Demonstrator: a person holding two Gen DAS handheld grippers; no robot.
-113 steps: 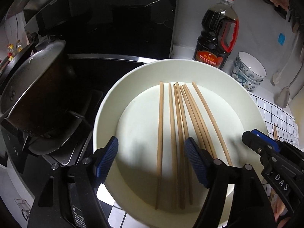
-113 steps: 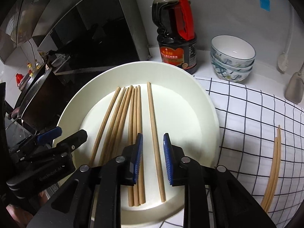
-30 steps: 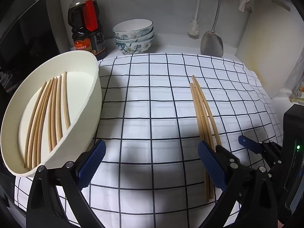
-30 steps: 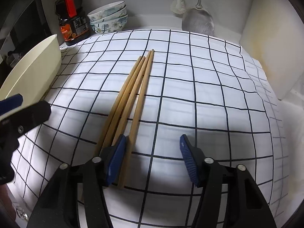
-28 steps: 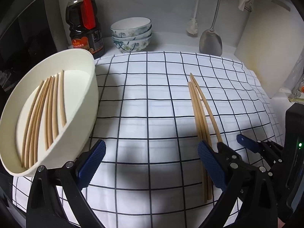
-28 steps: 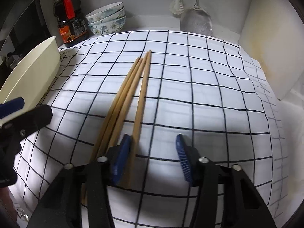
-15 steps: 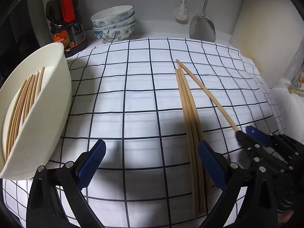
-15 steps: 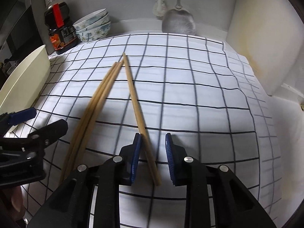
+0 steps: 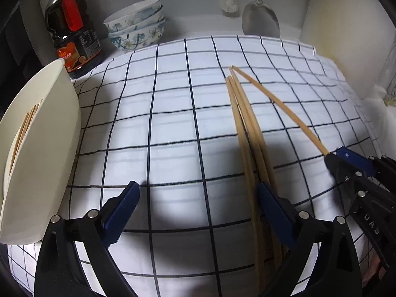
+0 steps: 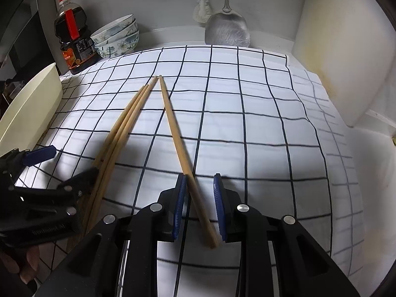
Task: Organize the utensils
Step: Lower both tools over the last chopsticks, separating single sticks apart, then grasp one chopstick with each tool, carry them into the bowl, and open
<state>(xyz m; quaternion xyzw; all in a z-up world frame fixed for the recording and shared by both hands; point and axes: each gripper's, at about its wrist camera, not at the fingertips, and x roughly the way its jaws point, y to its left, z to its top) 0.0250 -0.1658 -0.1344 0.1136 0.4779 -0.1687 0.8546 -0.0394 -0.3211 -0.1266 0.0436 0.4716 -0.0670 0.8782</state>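
Nearest in the right wrist view, the right hand-held gripper (image 10: 198, 208) has just been closing, and a single chopstick (image 10: 182, 148) now runs between its blue pads. The left pad touches the stick; a gap shows by the right pad near the tips, so whether the hold is firm I cannot tell for sure, though it reads as a pinch on the stick's near end. The stick's far tip rests on the checked cloth (image 10: 247, 128), splayed away from its mates.

In the left wrist view, the left hand-held gripper (image 9: 198, 210) stands wide, holding nothing, low over the cloth. Its right pad sits just beside the three loose chopsticks (image 9: 245, 133) that lie together on the cloth, their near ends passing under that finger.

To the left, the cream basin (image 9: 49, 148) sits tilted at the cloth's edge with more chopsticks (image 9: 24, 126) inside. Farther back stand the soy sauce bottle (image 9: 71, 39), the stacked bowls (image 9: 136, 29) and a metal spatula (image 9: 259, 22) against the wall.

The step in hand looks like separating one stick from the group, probably to pair or align it. Next, the right side needs a secure pinch before lifting; the left side would need to centre over the three sticks before closing.
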